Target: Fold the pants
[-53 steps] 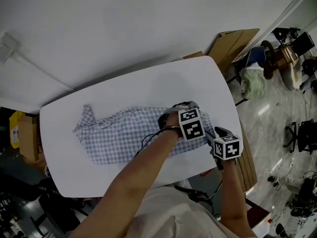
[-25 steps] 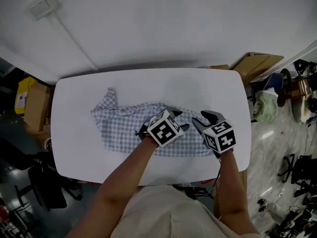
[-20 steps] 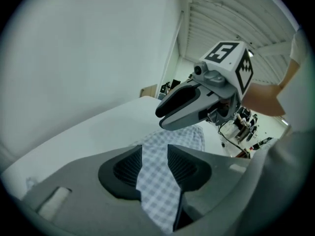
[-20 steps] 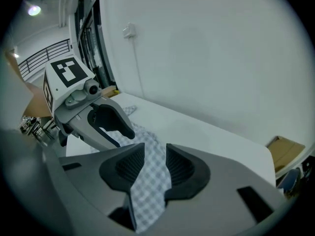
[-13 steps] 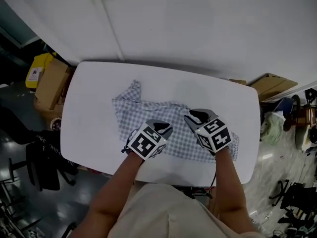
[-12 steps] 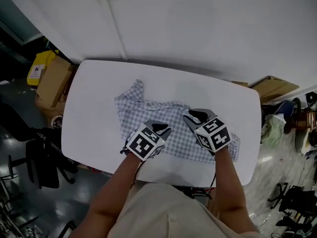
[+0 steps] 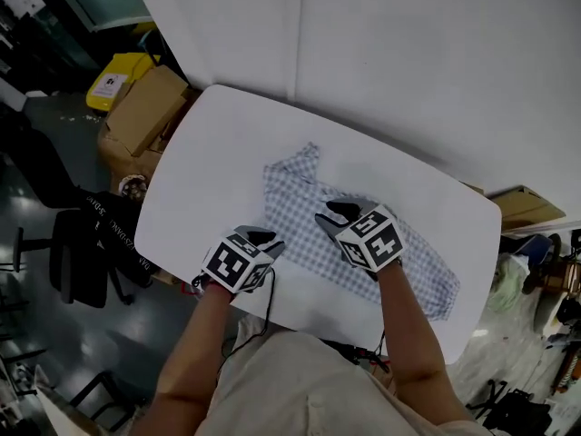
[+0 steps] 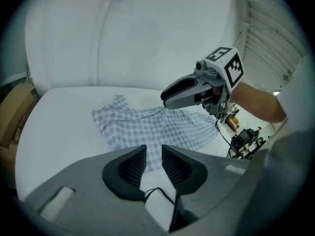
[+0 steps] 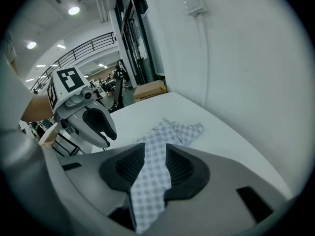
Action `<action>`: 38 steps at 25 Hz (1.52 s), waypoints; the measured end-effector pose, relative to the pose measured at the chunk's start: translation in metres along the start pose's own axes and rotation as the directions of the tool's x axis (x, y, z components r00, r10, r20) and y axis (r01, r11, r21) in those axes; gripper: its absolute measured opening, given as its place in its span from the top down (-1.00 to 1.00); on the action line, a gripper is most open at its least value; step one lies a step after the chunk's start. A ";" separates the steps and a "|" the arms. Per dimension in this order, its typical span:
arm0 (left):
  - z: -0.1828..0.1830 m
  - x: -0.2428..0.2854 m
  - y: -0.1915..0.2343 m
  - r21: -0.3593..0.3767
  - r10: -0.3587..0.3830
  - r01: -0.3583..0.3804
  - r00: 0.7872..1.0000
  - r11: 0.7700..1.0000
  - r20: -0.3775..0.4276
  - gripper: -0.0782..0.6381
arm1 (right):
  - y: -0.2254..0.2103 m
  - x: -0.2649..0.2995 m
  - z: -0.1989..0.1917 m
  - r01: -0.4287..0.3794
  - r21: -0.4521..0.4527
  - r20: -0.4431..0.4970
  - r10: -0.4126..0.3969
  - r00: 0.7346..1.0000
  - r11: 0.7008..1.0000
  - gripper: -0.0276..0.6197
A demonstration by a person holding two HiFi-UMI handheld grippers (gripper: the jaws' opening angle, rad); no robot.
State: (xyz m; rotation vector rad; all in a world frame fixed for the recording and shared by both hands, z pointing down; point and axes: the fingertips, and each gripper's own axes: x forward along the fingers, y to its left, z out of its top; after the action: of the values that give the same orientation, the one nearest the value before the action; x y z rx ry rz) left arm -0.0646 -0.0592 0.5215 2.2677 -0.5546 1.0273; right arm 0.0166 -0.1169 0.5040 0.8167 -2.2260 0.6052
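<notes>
Fingers point(image 8: 132, 167) of left gripper point(image 8: 154, 152): a narrow gap, just opened a little; only bare table point(image 7: 209, 143) shows between them.
Fingers point(image 9: 183, 167) of right gripper point(image 9: 155, 155): further apart, also just opening; checked cloth shows in the gap, and the pads seem not to press it.
Place of left gripper: over the table's near edge, just beside the pants point(image 7: 295, 203).
Place of right gripper: above the middle of the pants.
Place of pants: spread flat from the table's middle toward its near right corner.
</notes>
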 end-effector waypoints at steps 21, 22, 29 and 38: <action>-0.037 0.067 0.081 -0.189 0.171 -0.177 0.984 0.966 -0.048 0.28 | -0.005 0.096 0.027 -0.061 -0.150 -0.251 0.021 0.968 0.987 0.33; -0.037 0.069 0.080 -0.176 0.175 -0.182 0.983 0.967 -0.054 0.30 | -0.007 0.095 0.026 -0.059 -0.130 -0.247 0.025 0.969 0.990 0.34; -0.013 0.072 0.051 0.088 0.237 -0.235 0.972 0.968 -0.009 0.66 | -0.006 0.086 0.015 -0.114 0.042 -0.236 0.120 0.964 0.993 0.23; 0.031 0.077 -0.008 0.400 0.282 -0.282 0.958 0.872 0.059 0.67 | 0.002 0.086 0.017 -0.070 -0.068 -0.322 0.045 0.946 0.995 0.19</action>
State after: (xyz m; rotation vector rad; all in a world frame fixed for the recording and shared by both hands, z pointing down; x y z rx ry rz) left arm 0.0037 -0.0834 0.5621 2.5971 -0.7472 1.3966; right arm -0.0412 -0.1588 0.5553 0.5688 -1.9670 0.6256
